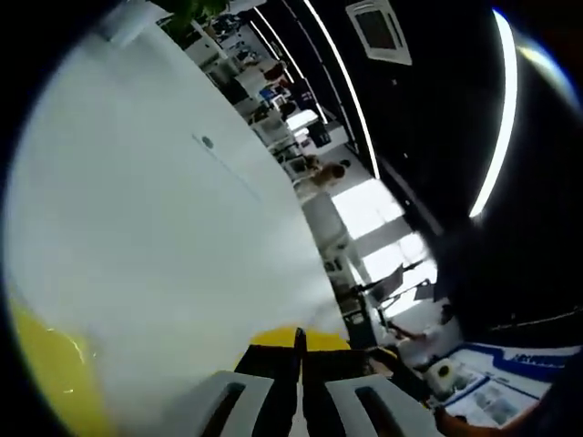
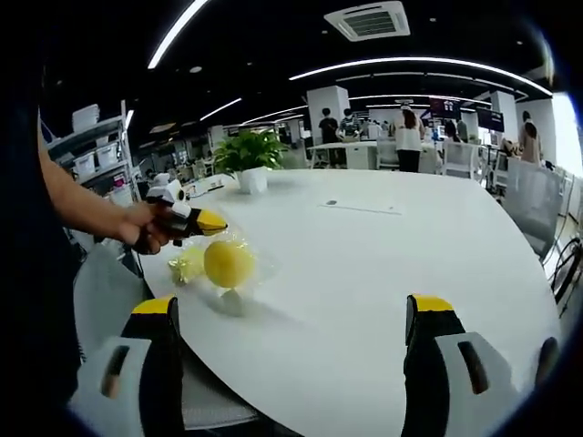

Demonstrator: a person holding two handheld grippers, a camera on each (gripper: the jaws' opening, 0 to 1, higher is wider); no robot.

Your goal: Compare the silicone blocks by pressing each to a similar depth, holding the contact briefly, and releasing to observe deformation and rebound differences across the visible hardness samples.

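Observation:
A yellow ball-shaped silicone sample (image 2: 228,263) in a crumpled clear bag hangs just above the white table (image 2: 364,273), with its shadow under it. My left gripper (image 2: 208,222), held by a hand, pinches the bag's top. In the left gripper view its yellow-tipped jaws (image 1: 297,339) are pressed together and the sample (image 1: 46,364) is a yellow blur at the lower left. My right gripper (image 2: 293,309) is open over the table's near edge, its jaws wide apart, and the sample lies ahead and to the left of it.
A potted plant (image 2: 248,153) and a flat sheet (image 2: 360,208) are farther back on the table. Shelves (image 2: 91,146) stand at the left, a grey chair (image 2: 109,291) by the near edge. Several people stand in the background. Papers (image 1: 483,396) lie beyond the table.

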